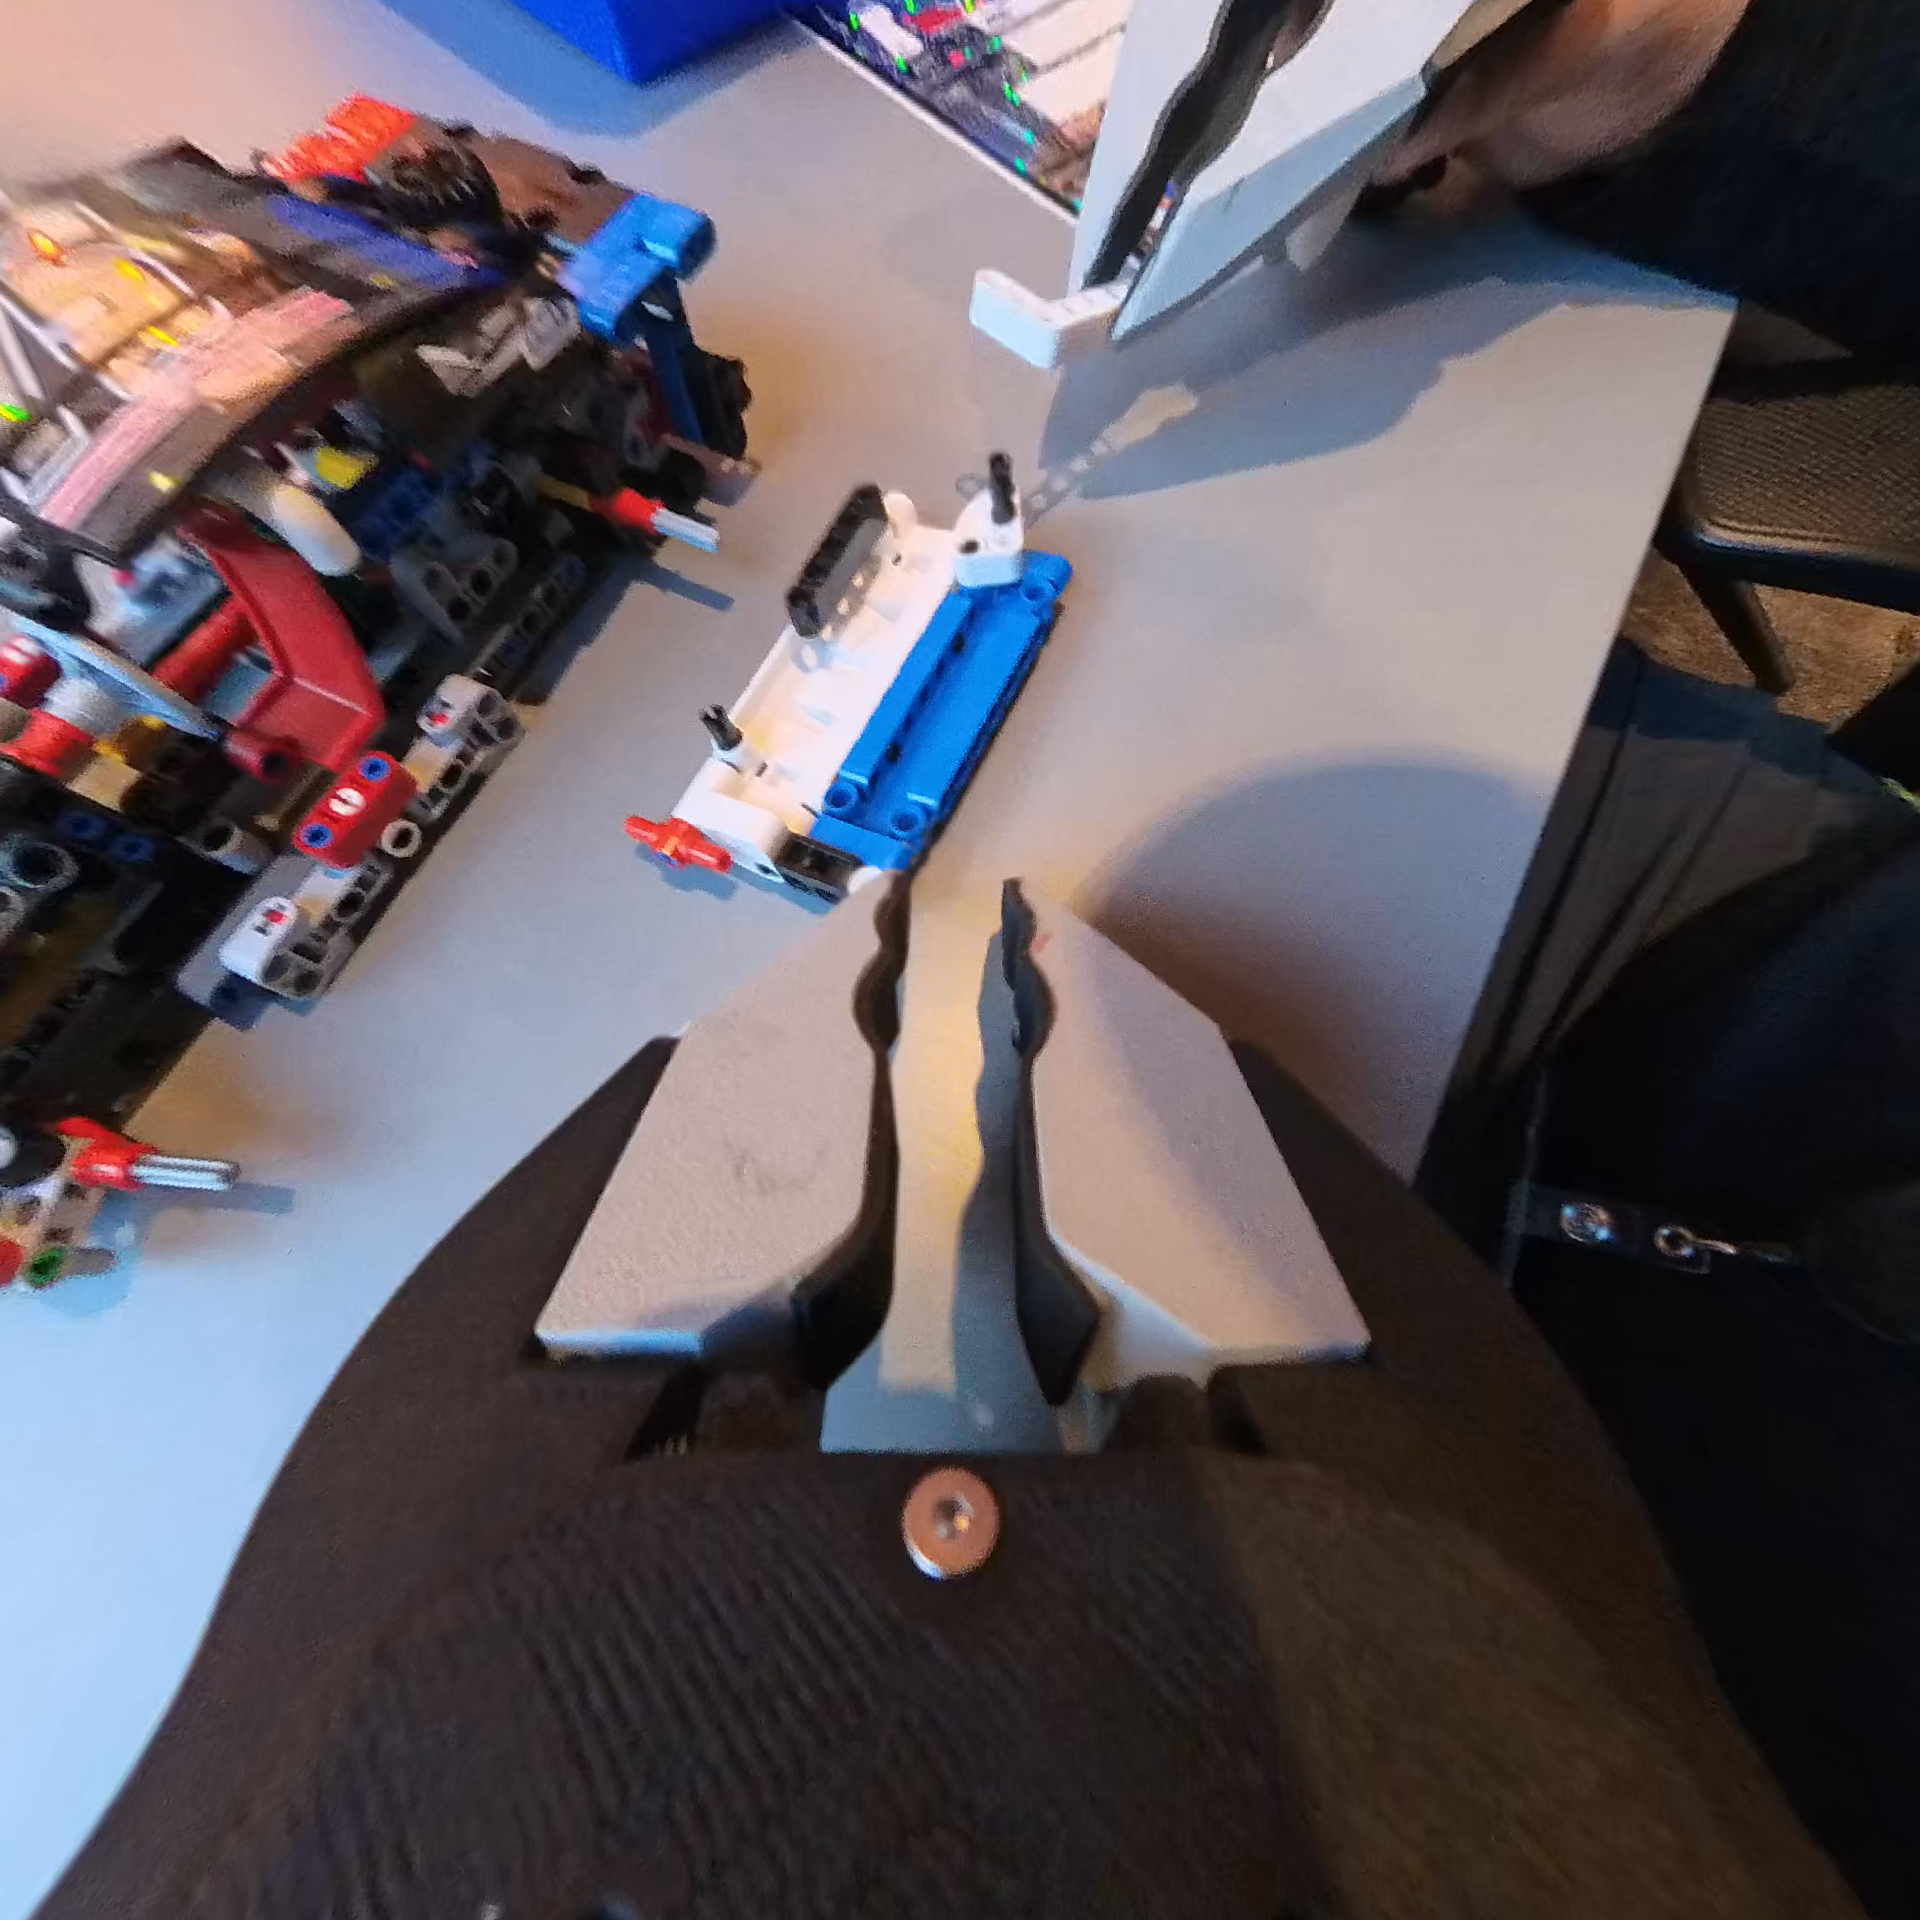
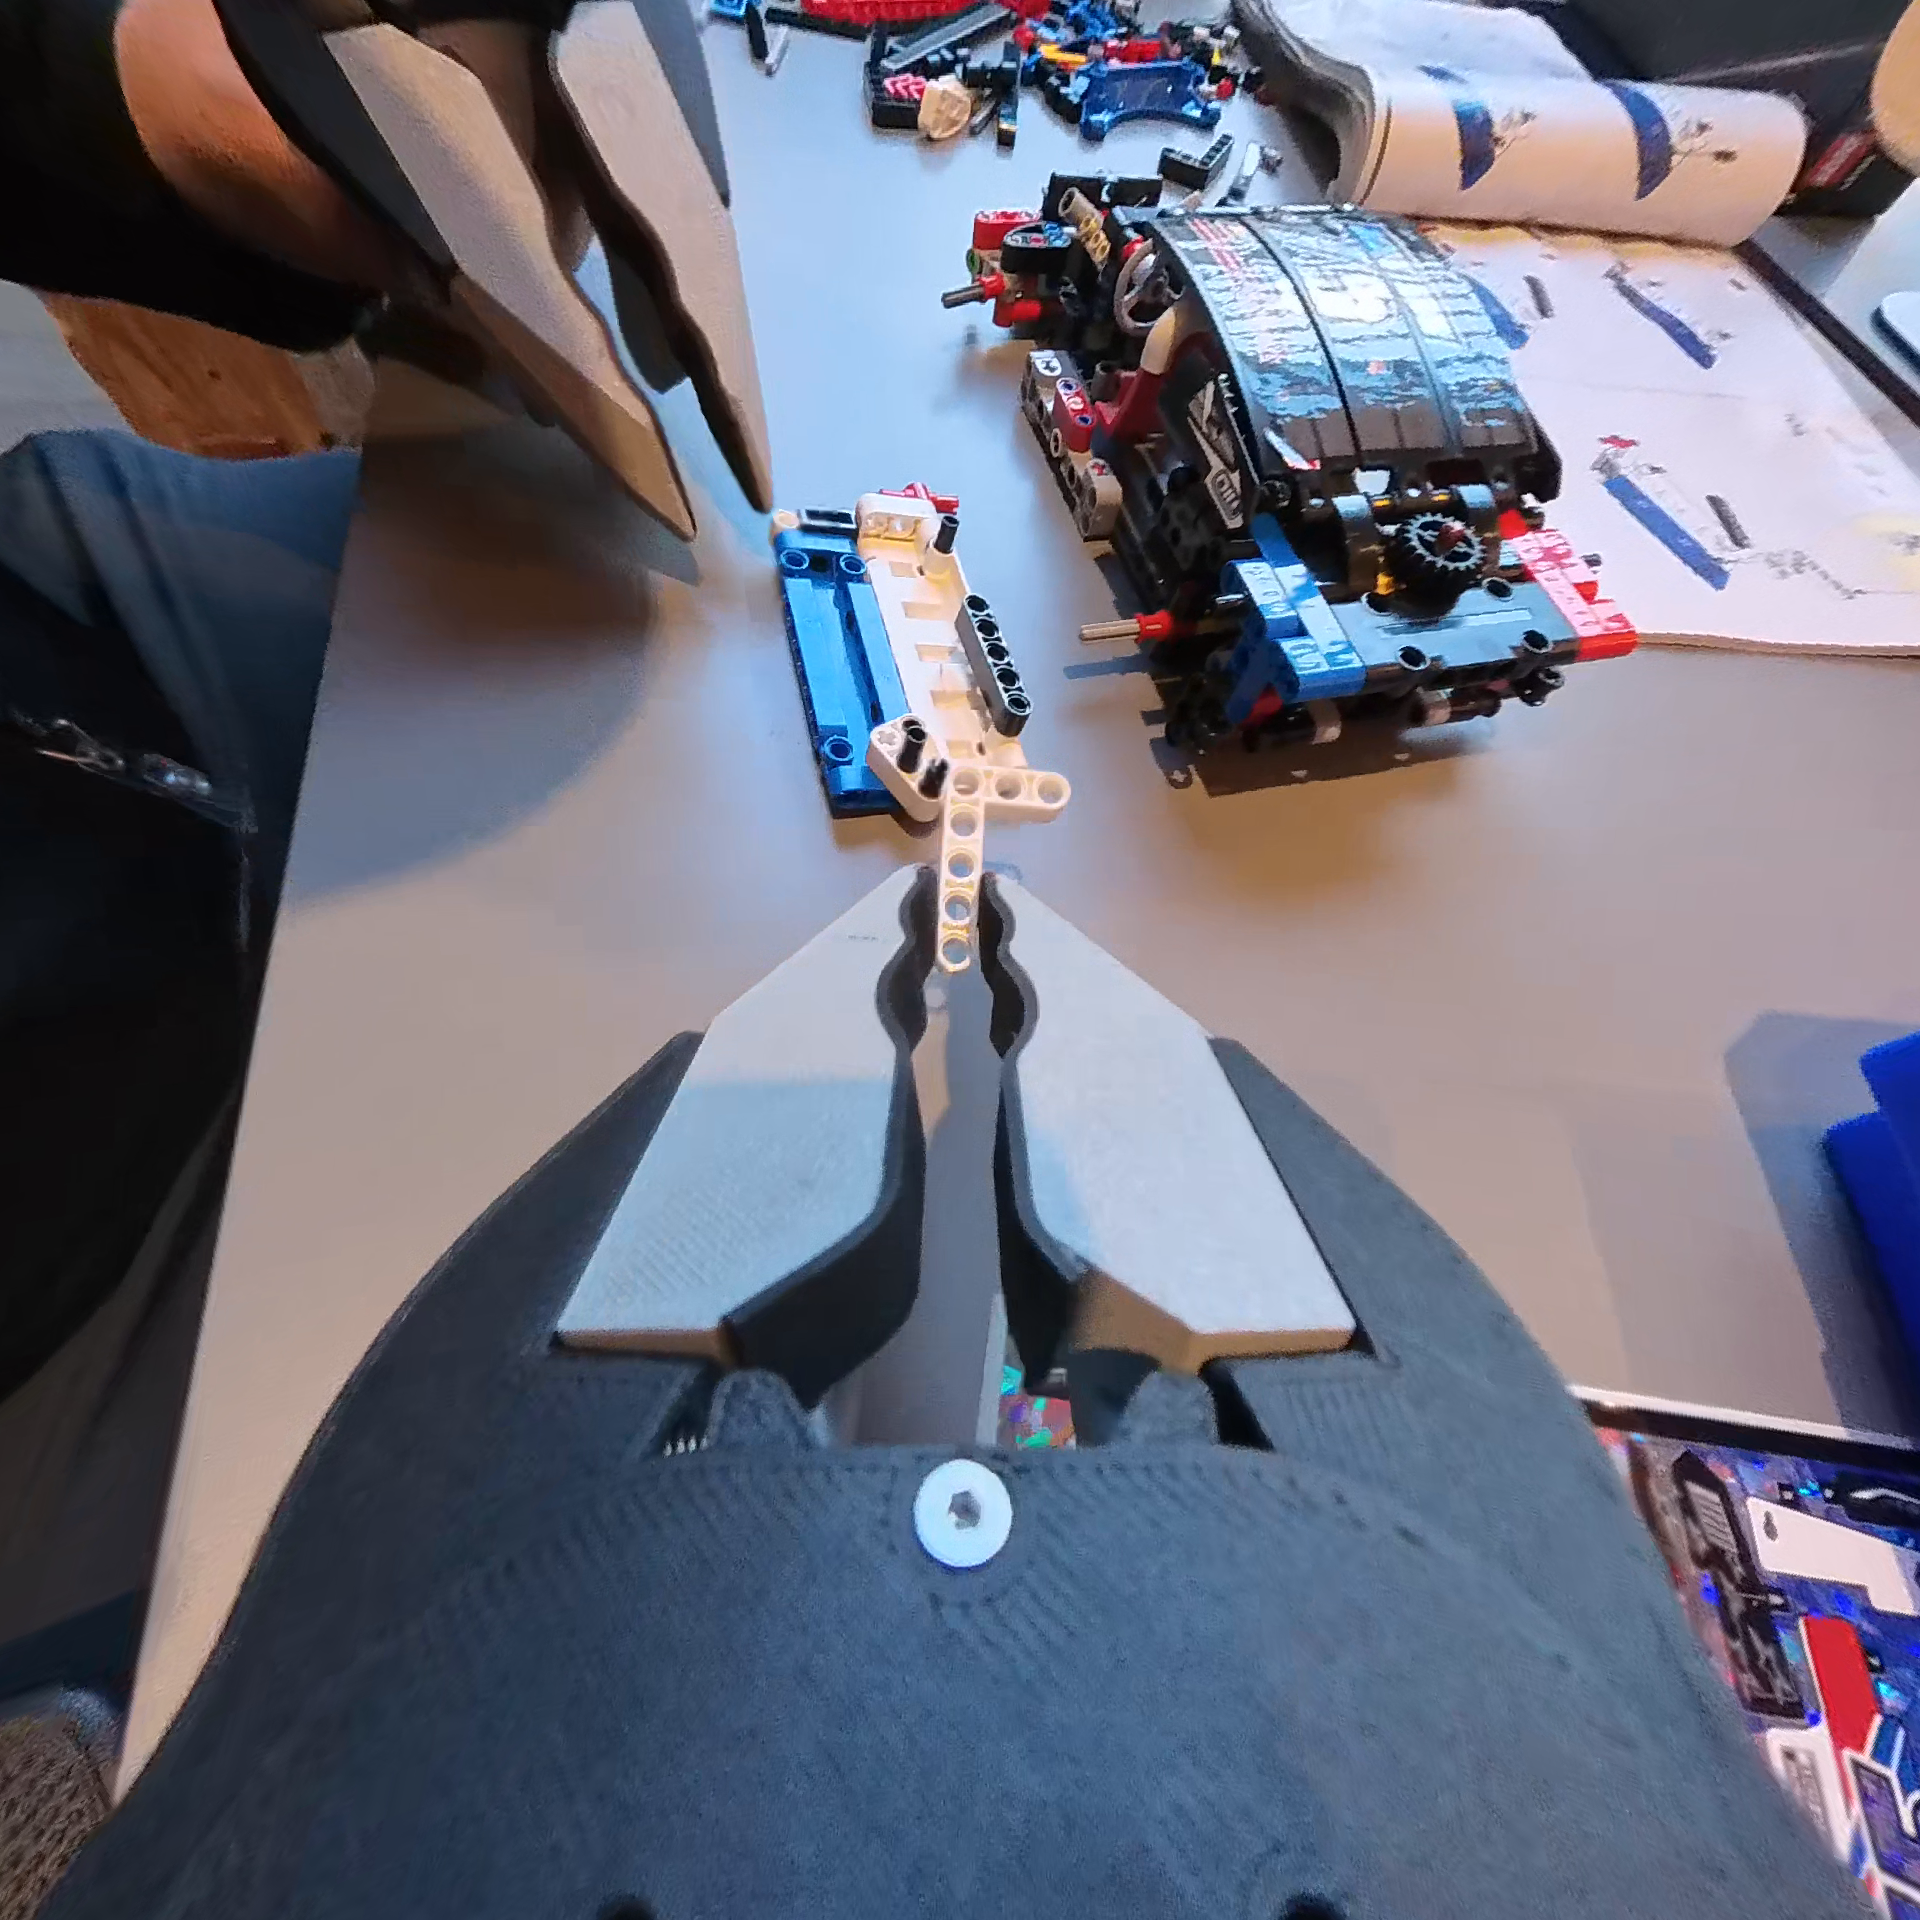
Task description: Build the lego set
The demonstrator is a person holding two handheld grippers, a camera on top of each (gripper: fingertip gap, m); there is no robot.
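Observation:
A blue and white subassembly (image 1: 883, 686) lies flat on the grey table (image 1: 1299, 623), with black pins and a black beam standing up from it; it also shows in the right wrist view (image 2: 894, 644). My right gripper (image 2: 956, 888) is shut on the stem of a white T-shaped beam (image 2: 964, 831), whose crossbar hangs at the subassembly's near end. From the left wrist view, the right gripper (image 1: 1122, 281) and the beam (image 1: 1039, 312) sit beyond the subassembly's far end. My left gripper (image 1: 956, 914) is open and empty, just short of the subassembly's near end, and also shows in the right wrist view (image 2: 722, 509).
A large, partly built black, blue and red car (image 2: 1299, 468) (image 1: 260, 520) stands beside the subassembly. An open instruction booklet (image 2: 1714, 436) lies beyond it. Loose parts (image 2: 1039, 73) lie at the far end. A blue box (image 2: 1881, 1143) and a printed sheet (image 2: 1818, 1610) sit at the right. One gripper's finger ends stand about 12 cm off the other's.

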